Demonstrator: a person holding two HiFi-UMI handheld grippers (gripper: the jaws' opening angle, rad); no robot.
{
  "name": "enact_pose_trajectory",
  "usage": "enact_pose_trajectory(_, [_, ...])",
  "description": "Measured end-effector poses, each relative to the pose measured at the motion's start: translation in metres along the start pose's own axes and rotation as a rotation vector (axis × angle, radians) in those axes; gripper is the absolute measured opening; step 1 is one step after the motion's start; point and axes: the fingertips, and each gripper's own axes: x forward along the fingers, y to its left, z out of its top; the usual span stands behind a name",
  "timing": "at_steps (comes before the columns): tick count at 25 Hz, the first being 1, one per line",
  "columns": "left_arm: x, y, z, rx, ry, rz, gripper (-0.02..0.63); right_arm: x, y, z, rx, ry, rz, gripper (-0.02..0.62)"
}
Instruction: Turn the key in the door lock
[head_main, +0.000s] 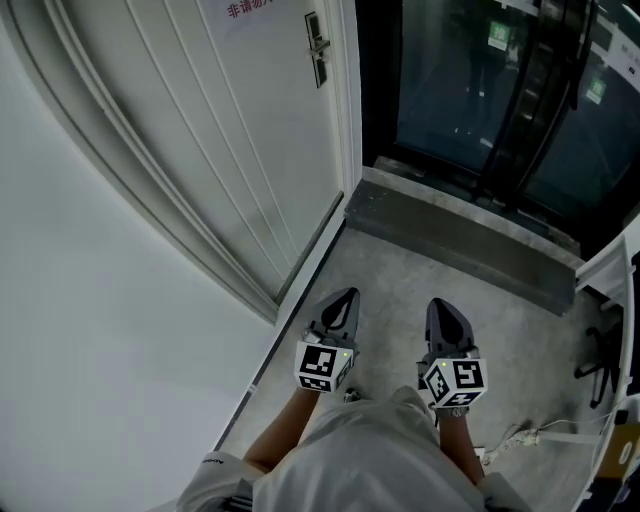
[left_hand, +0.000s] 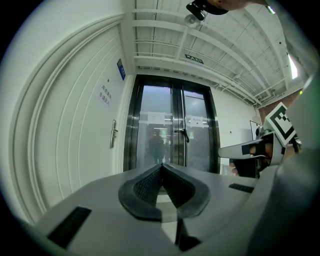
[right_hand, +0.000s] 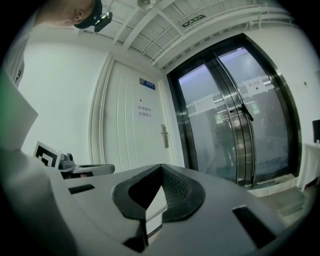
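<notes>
Corridor: grey concrete floor (head_main: 420, 270), white panelled door (head_main: 200, 150) along the left wall, dark glass double doors (head_main: 480, 90) straight ahead beyond a raised sill.

Task's thing: the door lock (head_main: 316, 48), a narrow metal plate with a lever handle. It sits on the door's edge nearest the glass doors, with its long axis upright. Whether a key sits in it is too small to tell in any view.

Left gripper (head_main: 345, 298): fingers clenched tip to tip, nothing between them. Right gripper (head_main: 441, 305): the same, clenched and empty. Both are held level, side by side in front of the person.

Key relation: the lock lies ahead of both grippers, up on the door, and well apart from them.
- In the left gripper view it stands clearly left of the fingers' line, which aims at the glass doors.
- In the right gripper view it stands almost directly over the fingertips.

Judgement: the left gripper is nearer the door face (and likely the lock), but the right one is better aimed. The approach is not yet finished; the fingers must part before anything can be pinched.
</notes>
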Motion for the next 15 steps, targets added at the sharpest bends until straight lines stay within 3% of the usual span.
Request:
enact_pose_trajectory(4, [0.012, 0.009, -0.006, -0.005, 0.021, -0.01, 0.009, 0.019, -0.009, -0.001, 0.01, 0.008, -0.018, -0.011])
enact_pose_trajectory(15, [0.085, 0.04, -0.018, -0.006, 0.06, 0.038, 0.009, 0.098, -0.048, -0.007, 0.026, 0.033, 0.032, -0.011])
